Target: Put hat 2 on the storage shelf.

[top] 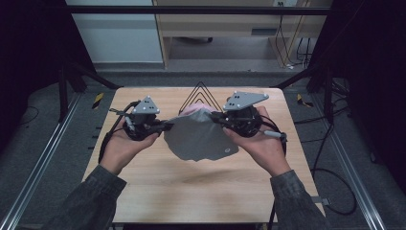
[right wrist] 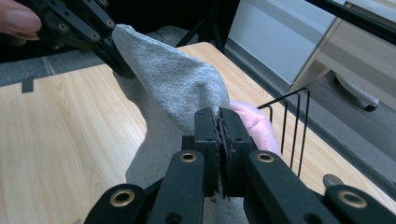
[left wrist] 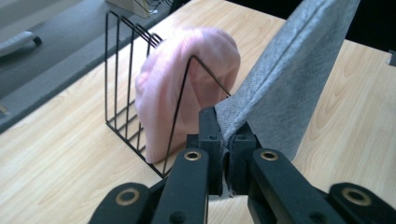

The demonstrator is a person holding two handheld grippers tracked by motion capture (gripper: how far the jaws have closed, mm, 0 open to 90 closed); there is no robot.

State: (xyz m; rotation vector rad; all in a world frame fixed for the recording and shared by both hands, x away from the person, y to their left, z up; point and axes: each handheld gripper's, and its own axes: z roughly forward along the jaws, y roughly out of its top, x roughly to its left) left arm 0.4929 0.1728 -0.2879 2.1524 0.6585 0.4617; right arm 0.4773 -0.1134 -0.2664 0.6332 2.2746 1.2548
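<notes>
1. Left of centre in the high view, the left hand-held gripper (top: 165,126) pinches the grey hat (top: 201,136) by its edge; keep tension even.
2. At centre it hangs above the counter (top: 143,187), before the wire rack (top: 200,90) holding a pink hat (left wrist: 187,88).
3. Right of centre, the right hand-held gripper (top: 218,118) clamps the opposite edge; I'd lift both level.

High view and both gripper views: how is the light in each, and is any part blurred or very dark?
High view: dim, black at both sides, the grey cloth casting a soft shadow on the table. Left gripper view: bright, the pink hat slightly soft. Right gripper view: bright, dark background at upper left.
</notes>
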